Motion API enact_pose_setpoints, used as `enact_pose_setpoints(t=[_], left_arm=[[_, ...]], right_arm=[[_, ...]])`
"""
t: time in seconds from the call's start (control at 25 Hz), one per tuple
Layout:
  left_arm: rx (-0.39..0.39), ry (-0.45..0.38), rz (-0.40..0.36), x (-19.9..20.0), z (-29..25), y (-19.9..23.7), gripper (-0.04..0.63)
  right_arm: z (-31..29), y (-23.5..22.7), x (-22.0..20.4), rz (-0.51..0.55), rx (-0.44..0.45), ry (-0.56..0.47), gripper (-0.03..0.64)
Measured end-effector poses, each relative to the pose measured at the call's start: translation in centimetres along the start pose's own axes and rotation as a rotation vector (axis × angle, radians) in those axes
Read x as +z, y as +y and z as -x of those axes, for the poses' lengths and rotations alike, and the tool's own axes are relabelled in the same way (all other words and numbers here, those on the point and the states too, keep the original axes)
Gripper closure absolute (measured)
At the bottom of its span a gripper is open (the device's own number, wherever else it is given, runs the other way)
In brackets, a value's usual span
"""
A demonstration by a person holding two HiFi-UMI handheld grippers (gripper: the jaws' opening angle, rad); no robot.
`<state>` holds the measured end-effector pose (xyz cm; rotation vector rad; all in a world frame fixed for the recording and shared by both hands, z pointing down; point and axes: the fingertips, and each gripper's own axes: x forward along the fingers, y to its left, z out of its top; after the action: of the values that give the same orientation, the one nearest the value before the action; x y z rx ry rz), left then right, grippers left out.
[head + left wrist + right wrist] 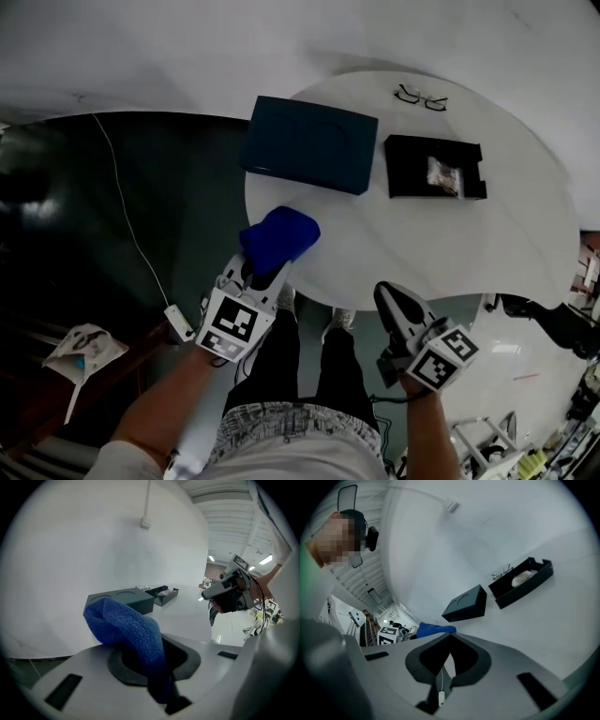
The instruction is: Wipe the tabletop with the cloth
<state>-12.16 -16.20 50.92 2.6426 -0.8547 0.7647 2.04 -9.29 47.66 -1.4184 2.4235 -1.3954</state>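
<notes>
Here, my left gripper (265,269) is pinching the blue cloth (279,234), which bunches up over the near left edge of the round white table (487,244). I can't tell whether it touches the top. Farther in sit a dark blue box (311,142), then glasses (420,97) and a black tray (436,169). My right gripper (392,302) hangs at the near edge, jaws pressed together with nothing between them.
</notes>
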Motion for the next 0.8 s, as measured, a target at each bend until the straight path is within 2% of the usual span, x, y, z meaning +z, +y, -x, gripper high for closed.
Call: enact_pose_setpoints(t=[0.2,0.4,0.8], left_arm=[[0.028,0.03,0.031,-3.3,1.7,2.9,0.517],[0.017,0.056,0.026,-5.8,1.3,3.5,0.517],[0.021,0.108,0.026,-7.3,0.2,3.3,0.518]], right_arm=[[-2.9,1.8,-0.9,0.015,0.013,0.04,0.609],[-4.1,2.2,-1.5,0.016,0.006,0.058,0.609],[-3.1,1.1,-1.6,-0.001,-0.023,0.041,0.609]])
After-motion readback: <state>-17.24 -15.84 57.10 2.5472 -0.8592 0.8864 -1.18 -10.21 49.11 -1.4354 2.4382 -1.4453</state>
